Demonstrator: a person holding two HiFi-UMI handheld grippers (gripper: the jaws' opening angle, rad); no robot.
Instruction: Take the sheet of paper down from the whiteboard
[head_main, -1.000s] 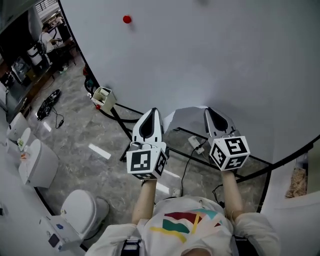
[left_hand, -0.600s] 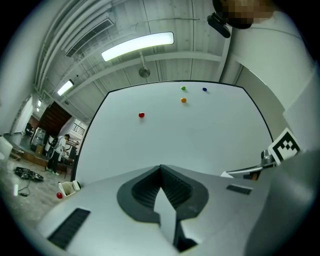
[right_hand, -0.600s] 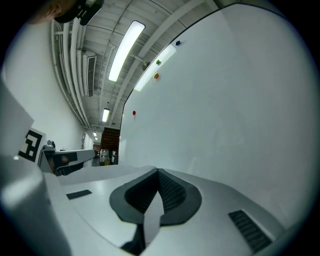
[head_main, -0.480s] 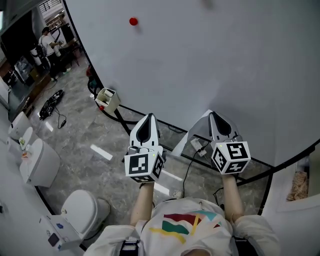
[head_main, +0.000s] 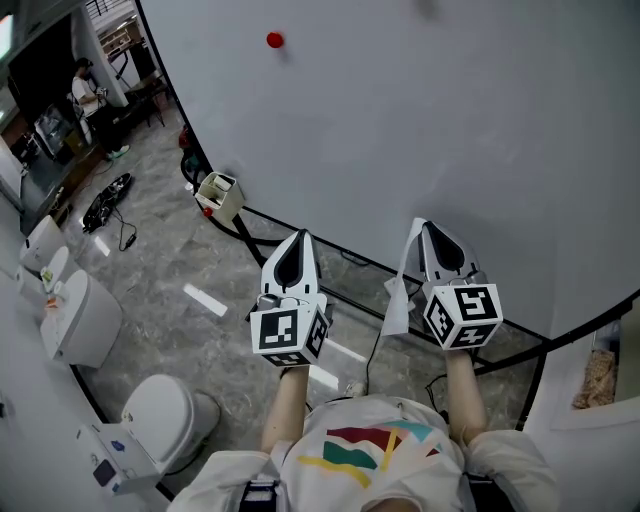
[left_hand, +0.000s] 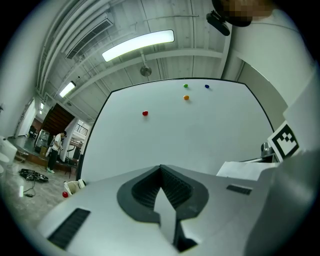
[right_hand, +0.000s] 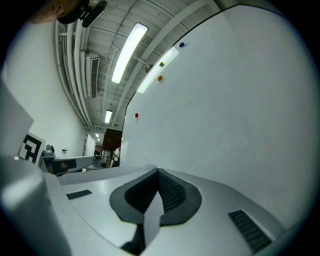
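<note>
The white sheet of paper (head_main: 396, 292) hangs off the whiteboard (head_main: 450, 120), drooping nearly edge-on along the left side of my right gripper (head_main: 425, 225). That gripper is shut on the sheet's upper edge, close in front of the board. In the left gripper view the sheet (left_hand: 246, 170) shows at the right, beside the right gripper's marker cube. My left gripper (head_main: 300, 236) is shut and apart from the sheet; I see nothing sure between its jaws (left_hand: 161, 167). In the right gripper view, a pale strip runs back from the right gripper's (right_hand: 158, 171) closed jaws.
A red magnet (head_main: 274, 40) sticks on the board; orange (left_hand: 186, 97), green (left_hand: 185, 86) and blue (left_hand: 207, 86) ones sit higher. The board's black stand (head_main: 250, 235) and a small box (head_main: 220, 190) are on the floor at left. White stools (head_main: 165, 415) and cables lie nearer.
The sheet, spread flat between the two grippers a second ago, has swung down and now hangs narrow beside the right gripper. The left gripper has drifted slightly away from it.
</note>
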